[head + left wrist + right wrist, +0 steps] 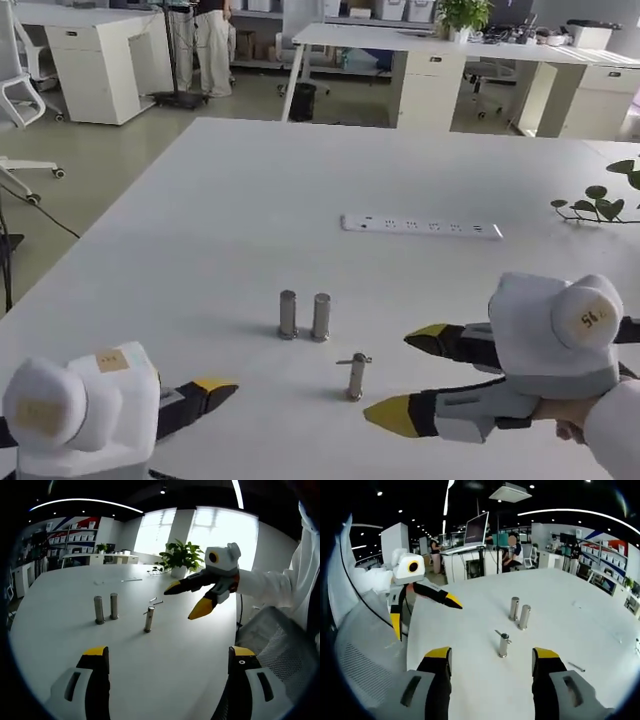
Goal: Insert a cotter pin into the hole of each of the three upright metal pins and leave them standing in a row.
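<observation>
Your left gripper and right gripper hang empty, jaws spread. The fitted pin stands apart, probably to mark it off from both bare pins.

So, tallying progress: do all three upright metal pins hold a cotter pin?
No, just the near metal pin carries a cotter pin; the left rear pin and right rear pin show none.

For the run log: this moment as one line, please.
front pin: cotter pin inserted | two rear pins: upright, no cotter pin | left gripper: jaws open, empty | right gripper: jaws open, empty
</observation>
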